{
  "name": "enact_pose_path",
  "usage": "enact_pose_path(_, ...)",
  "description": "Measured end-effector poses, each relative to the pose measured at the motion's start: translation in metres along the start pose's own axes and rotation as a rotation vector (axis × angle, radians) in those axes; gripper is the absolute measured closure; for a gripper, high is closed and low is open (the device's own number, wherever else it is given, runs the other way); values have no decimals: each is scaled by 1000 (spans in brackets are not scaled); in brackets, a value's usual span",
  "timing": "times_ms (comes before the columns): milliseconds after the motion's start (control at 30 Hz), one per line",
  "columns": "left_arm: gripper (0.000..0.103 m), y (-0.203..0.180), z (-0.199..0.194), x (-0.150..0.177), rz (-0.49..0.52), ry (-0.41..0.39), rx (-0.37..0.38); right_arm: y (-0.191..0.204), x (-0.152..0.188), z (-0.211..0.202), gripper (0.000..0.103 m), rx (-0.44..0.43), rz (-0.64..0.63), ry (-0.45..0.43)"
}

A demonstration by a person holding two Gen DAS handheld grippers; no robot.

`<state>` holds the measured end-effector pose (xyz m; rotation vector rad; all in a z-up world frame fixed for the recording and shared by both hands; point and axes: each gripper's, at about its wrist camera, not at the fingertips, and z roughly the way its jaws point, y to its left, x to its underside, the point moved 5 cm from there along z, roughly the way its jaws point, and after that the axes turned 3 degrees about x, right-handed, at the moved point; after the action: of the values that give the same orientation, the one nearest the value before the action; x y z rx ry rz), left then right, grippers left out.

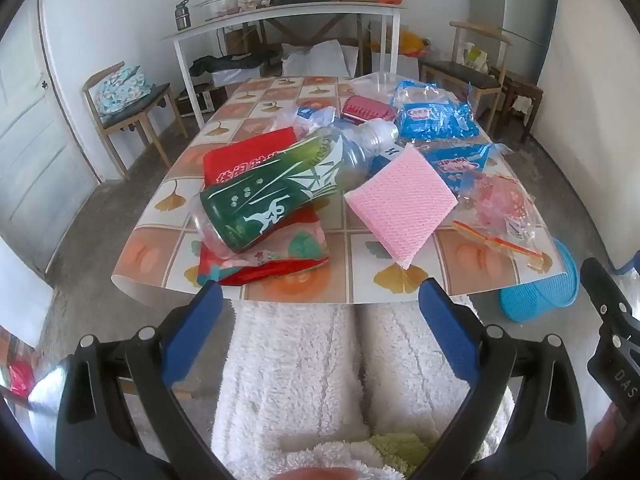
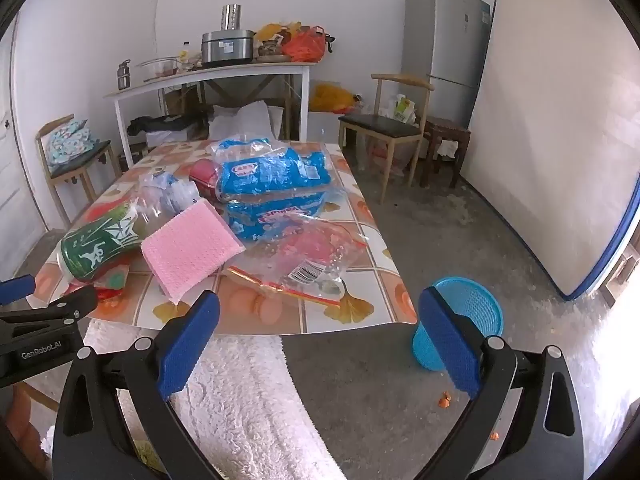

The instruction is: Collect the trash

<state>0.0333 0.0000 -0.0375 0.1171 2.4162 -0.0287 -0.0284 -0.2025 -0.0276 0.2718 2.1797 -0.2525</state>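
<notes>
Trash covers the tabletop (image 1: 256, 92) untouched: bottle (image 1: 280, 184) toward its near left corner, wrappers (image 2: 276, 184) along its right edge. My left gripper (image 1: 320, 328) and right gripper (image 2: 320, 336) gape wide, empty; basket (image 2: 468, 316) waits below.

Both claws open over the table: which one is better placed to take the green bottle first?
Probably left. The green bottle lies just ahead of the left claw, while the right claw faces the clear bag and blue basket.

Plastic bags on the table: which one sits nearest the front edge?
The clear bag with pink contents and an orange strip; both blue bags lie farther back.
</notes>
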Motion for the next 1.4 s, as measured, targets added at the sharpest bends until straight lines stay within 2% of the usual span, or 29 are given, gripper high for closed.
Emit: enact_pose_path(1400, 9, 12, 8, 7, -21, 18, 4, 5, -1, 3, 6, -2, 1, 0)
